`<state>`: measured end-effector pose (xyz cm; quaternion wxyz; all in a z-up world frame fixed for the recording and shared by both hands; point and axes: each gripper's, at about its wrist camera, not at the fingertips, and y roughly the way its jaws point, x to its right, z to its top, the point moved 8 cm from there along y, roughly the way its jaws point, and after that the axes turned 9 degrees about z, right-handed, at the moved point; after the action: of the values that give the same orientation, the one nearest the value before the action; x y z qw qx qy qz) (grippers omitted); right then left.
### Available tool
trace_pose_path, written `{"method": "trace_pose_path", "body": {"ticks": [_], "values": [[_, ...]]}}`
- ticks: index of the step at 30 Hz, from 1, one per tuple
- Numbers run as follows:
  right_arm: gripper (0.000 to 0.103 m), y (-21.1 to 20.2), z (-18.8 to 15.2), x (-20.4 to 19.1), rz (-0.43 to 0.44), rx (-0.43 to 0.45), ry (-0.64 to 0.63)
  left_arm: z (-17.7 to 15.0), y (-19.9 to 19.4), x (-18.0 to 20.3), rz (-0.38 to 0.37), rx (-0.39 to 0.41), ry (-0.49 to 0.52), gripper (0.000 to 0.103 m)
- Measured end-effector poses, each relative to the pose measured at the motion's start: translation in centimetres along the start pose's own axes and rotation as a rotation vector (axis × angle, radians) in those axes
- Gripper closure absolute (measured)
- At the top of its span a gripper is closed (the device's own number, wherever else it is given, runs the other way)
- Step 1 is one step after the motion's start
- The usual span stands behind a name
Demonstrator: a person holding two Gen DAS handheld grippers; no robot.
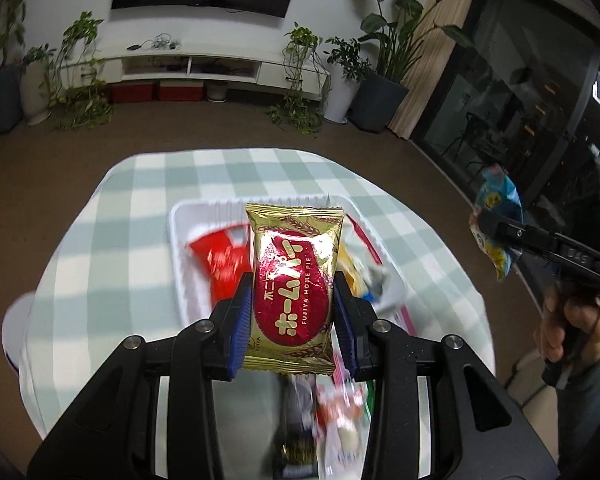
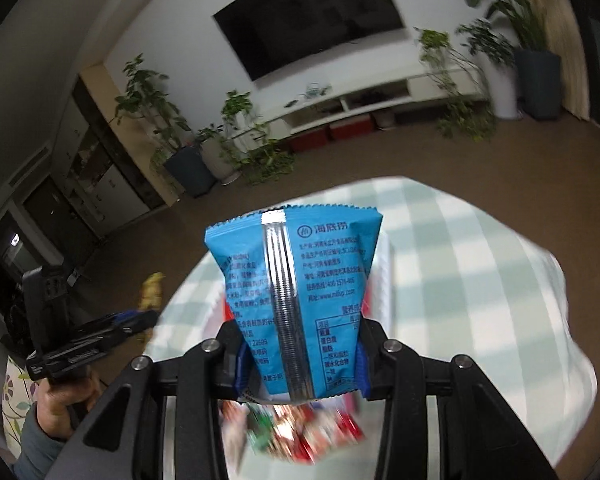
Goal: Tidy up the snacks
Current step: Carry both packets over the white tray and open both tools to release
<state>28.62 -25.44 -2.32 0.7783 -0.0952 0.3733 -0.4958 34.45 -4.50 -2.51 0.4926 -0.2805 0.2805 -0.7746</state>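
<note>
My left gripper (image 1: 294, 296) is shut on a gold and red pie packet (image 1: 294, 280), held upright above the table. Behind it stands a white basket (image 1: 174, 236) with a red packet (image 1: 224, 260) and other snacks inside. My right gripper (image 2: 300, 352) is shut on a blue snack bag (image 2: 296, 280), its printed back facing the camera. From the left wrist view the right gripper (image 1: 496, 228) shows at the far right with the blue bag (image 1: 498, 208) in its jaws. From the right wrist view the left gripper (image 2: 148, 316) shows at the left with a gold packet (image 2: 152, 290).
A round table with a green and white checked cloth (image 1: 140, 208) carries the basket. Several blurred loose snacks (image 2: 296, 432) lie near the front edge. A hand (image 1: 568, 328) grips the right tool. Potted plants (image 1: 384, 68) and a TV cabinet (image 1: 220, 68) line the far wall.
</note>
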Motion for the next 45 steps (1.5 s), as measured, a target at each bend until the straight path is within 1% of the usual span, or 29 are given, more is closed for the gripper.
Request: {"method": "trace_pose_path", "body": {"ticks": [3,6,9,11,18,24,30,35,39,41,43,45], "values": [[0.061,3.3,1.6,-1.0,0.0,-0.035,-0.035,1.6,3.6,0.4,0.019,-0.027,0.014,0.069],[0.062,7.0,2.0,-0.9,-0.011,-0.099,-0.043,1.7,6.6,0.3,0.028,-0.056,0.01,0.069],[0.062,10.6,1.4,0.1,-0.041,-0.169,-0.043,1.5,9.3,0.3,0.042,-0.084,0.019,0.069],[0.062,12.3,0.7,0.7,-0.06,-0.203,-0.043,1.0,10.7,0.4,0.05,-0.095,0.027,0.069],[0.061,16.0,-1.0,1.7,-0.102,-0.276,-0.065,-0.2,14.2,0.3,0.085,-0.118,0.055,0.069],[0.061,17.9,-2.2,2.5,-0.143,-0.32,-0.088,-0.8,15.6,-0.5,0.098,-0.125,0.054,0.068],[0.06,18.6,-2.5,3.2,-0.156,-0.324,-0.09,-1.0,15.7,-0.6,0.106,-0.12,0.071,0.067],[0.059,18.8,-2.5,2.9,-0.162,-0.322,-0.104,-1.1,15.6,-0.6,0.103,-0.123,0.068,0.066],[0.054,18.8,-2.4,3.2,-0.16,-0.322,-0.082,-1.1,15.2,-0.6,0.101,-0.113,0.07,0.06],[0.048,18.4,-2.3,3.2,-0.163,-0.314,-0.076,-1.1,14.8,-0.4,0.101,-0.106,0.069,0.056],[0.044,18.0,-2.2,3.4,-0.173,-0.307,-0.072,-1.1,14.6,-0.3,0.099,-0.1,0.07,0.053],[0.043,17.8,-2.3,3.4,-0.167,-0.306,-0.065,-1.2,14.2,0.0,0.1,-0.096,0.075,0.05]]}}
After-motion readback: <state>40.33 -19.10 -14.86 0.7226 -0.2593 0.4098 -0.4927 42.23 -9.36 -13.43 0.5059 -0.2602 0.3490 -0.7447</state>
